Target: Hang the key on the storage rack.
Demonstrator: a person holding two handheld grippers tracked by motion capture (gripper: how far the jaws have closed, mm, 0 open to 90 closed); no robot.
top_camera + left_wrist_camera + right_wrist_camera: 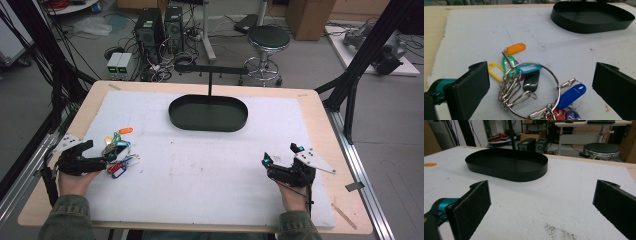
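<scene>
I see the bunch of key tags (529, 87) lying flat on the white mat (210, 165) near its left edge, straight in front of my left gripper (102, 161). It is a big steel ring (554, 75) threaded with a cluster of small snap clips (511, 92), and each clip carries a plastic tag: an orange tag (515, 48) farthest out, then a green tag (508, 63), a yellow tag (495, 71), a light blue tag (528, 68) with a white label window, a black tag (532, 80), and closer to me a dark blue tag (571, 95), a red tag (559, 115) and a purple tag (573, 116). In the high view the bunch stretches from the orange tag, at the end nearer the black oval tray (208, 113), down to the red and blue tags nearest the front edge, so its long axis runs slantwise, far-right to near-left; the orange tag points up toward the tray. In the left gripper view the jaws stand wide apart on either side of the ring, holding nothing, and I cannot tell whether they touch the mat. My right gripper (281, 159) sits well apart over the right side of the mat, also spread wide with nothing between its pads, facing the tray. The tray lies at the far middle of the mat, a thin black stand (210, 70) rising behind it.
</scene>
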